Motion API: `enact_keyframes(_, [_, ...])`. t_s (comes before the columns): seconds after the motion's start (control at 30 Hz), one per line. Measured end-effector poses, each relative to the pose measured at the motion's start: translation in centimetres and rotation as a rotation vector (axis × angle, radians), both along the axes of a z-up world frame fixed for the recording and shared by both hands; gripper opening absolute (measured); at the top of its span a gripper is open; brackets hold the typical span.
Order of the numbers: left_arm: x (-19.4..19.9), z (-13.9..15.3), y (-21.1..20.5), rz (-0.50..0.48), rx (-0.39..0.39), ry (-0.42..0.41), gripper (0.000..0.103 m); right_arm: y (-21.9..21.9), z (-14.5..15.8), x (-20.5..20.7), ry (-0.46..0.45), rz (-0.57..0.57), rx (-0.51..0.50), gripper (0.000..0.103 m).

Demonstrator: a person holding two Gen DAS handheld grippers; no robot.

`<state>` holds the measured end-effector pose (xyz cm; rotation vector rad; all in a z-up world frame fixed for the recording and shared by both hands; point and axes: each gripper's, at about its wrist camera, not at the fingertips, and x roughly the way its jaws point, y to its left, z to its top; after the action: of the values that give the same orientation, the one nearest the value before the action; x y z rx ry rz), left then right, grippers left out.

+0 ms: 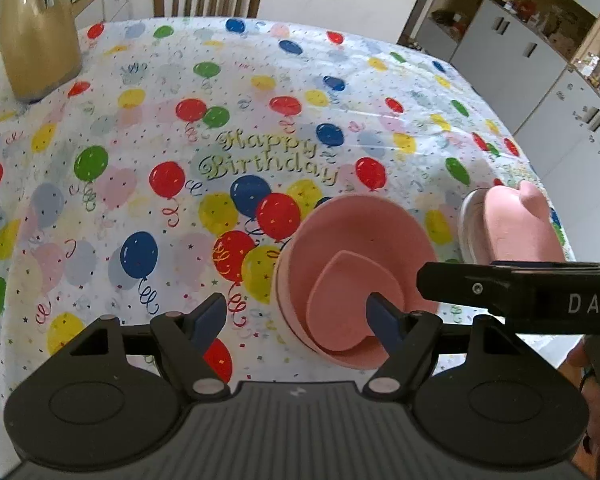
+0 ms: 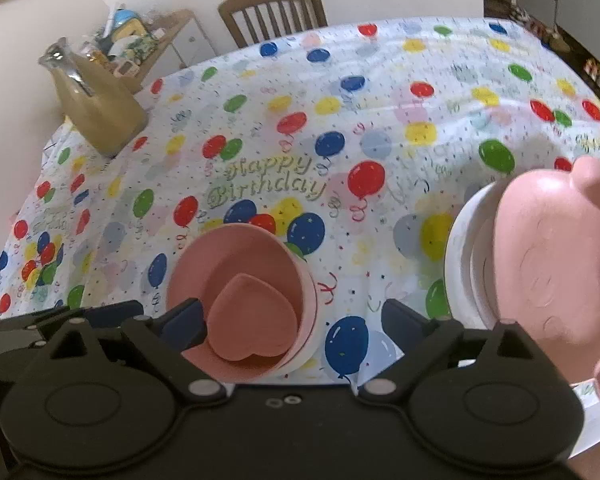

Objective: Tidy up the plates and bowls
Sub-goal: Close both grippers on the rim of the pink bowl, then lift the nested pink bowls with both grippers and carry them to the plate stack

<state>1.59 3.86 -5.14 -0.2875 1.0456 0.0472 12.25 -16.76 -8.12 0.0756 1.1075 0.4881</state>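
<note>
Pink animal-shaped plate (image 2: 556, 264) cut by right edge

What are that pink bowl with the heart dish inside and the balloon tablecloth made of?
Pink bowl and heart dish: likely matte plastic or bamboo fibre, judging by the dull, even colour and thick rims. Tablecloth: probably thin plastic film, with a glossy sheen and fine wrinkles.

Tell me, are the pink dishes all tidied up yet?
Nearly, it seems. The heart dish already sits inside the round pink bowl, and the pink animal-shaped plate lies on the white plate. Nothing is in hand: the left gripper and right gripper have open, empty jaws. No loose dishes show on the tablecloth.
</note>
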Motion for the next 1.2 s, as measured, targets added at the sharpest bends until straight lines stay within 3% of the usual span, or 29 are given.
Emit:
enact_keyframes(0.17, [0.5,-1.4,1.1,0.049,-0.043,0.033,0.077,0.0,-1.6,0.9,0.036,-0.052,-0.008,0.086])
enact_keyframes(0.33, [1.0,-2.4,1.7,0.082,-0.057,0.044,0.077,0.5,-2.5,1.1,0.049,-0.035,-0.015,0.079])
enact_keyframes(0.57, [1.5,-3.2,2.1,0.097,-0.078,0.055,0.075,1.0,-3.7,1.6,0.105,-0.033,0.02,0.056])
enact_keyframes(0.77, [1.9,-3.9,1.8,0.081,-0.096,0.074,0.06,1.6,-4.4,1.7,0.116,-0.022,-0.003,0.046])
enact_keyframes(0.9, [2.2,-4.1,1.4,0.057,-0.108,0.084,0.043,1.9,-4.7,1.7,0.121,-0.012,-0.012,0.041])
enact_keyframes(1.07, [2.3,-3.9,1.1,0.036,-0.112,0.077,0.034,1.9,-4.7,1.7,0.117,-0.02,-0.025,0.035])
enact_keyframes(1.2, [2.4,-3.9,0.8,0.026,-0.104,0.075,0.033,1.9,-4.6,1.6,0.113,-0.024,-0.039,0.03])
